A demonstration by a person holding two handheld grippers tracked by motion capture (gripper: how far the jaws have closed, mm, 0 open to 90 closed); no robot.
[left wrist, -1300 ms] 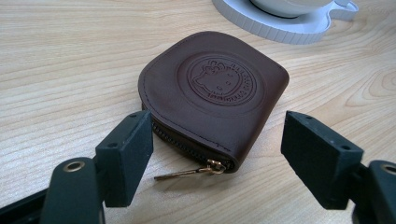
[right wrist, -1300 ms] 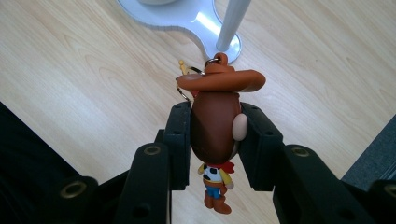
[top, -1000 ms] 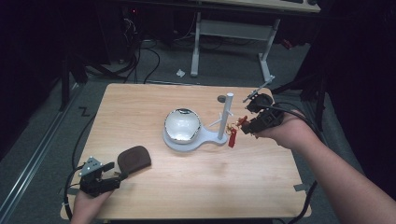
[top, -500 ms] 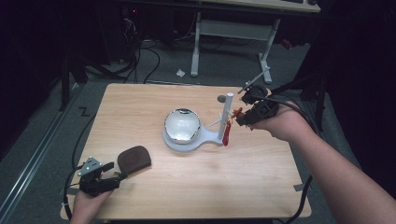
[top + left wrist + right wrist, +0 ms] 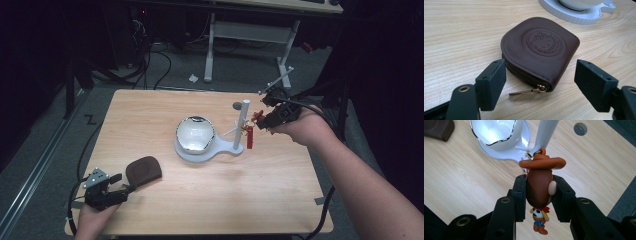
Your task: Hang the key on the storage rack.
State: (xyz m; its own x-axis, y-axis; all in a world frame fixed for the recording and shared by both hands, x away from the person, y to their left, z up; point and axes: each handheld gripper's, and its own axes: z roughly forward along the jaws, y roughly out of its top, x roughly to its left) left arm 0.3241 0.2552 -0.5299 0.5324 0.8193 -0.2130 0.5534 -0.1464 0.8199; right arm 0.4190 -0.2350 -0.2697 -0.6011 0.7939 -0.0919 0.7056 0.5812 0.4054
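High view, left to right: the left hand-held gripper rests at the near left corner of the table, with the brown pouch just ahead of it. In the middle stands the white stand, its dish on the left and its post on the right. The right hand-held gripper sits just right of that post, at about the height of its pegs.

In the left gripper view the left hand-held gripper stands wide, one jaw on each side of the pouch's zip edge and neither touching it. The zip pull lies flat on the wood, pointing back toward the left jaw. The pouch lies straight ahead, flat, its rounded back toward the stand.

In the right gripper view the right hand-held gripper is clamped on the head of a small cowboy figure. The hat brim sits just above the jaws and the body dangles below them. The figure's gold ring meets the post right where a short peg sticks out (whether the ring is over the peg or merely against it I cannot tell).

So the move turns on this, as I judge it: the figure's long axis runs ring-up and feet-down, and the peg lies straight ahead of the right jaws. That hand is the nearer one to the post by far; the left is well apart from it.
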